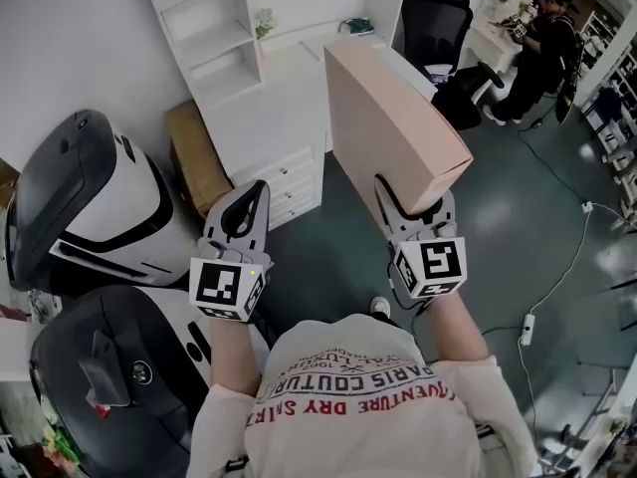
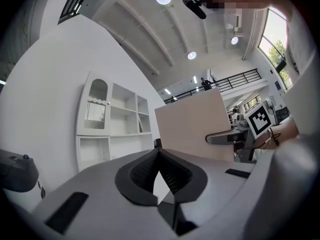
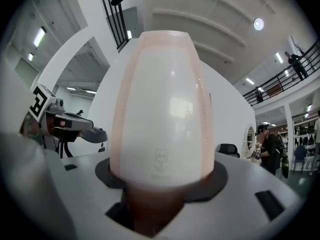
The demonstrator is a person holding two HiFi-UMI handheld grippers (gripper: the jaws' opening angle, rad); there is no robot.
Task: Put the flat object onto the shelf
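Observation:
The flat object is a thin beige box (image 1: 388, 127) with a white edge (image 3: 162, 104). It stands upright on its narrow side, and my right gripper (image 1: 413, 212) is shut on its lower end. The jaws clamp both broad faces in the right gripper view. My left gripper (image 1: 242, 207) hangs to the left of the box, apart from it, shut and with nothing in it. From the left gripper view, the box (image 2: 195, 129) rises to the right of the closed fingertips (image 2: 159, 154). The white shelf (image 1: 214, 38) with open compartments stands ahead at the upper left, seen also in the left gripper view (image 2: 115, 119).
A white drawer unit (image 1: 279, 118) sits below the shelf, with a cardboard box (image 1: 199, 157) beside it. Two black-and-white machines (image 1: 90, 207) fill the left side. A black office chair (image 1: 438, 28) and a person (image 1: 542, 48) are at the back right. A power strip (image 1: 528, 329) lies on the floor.

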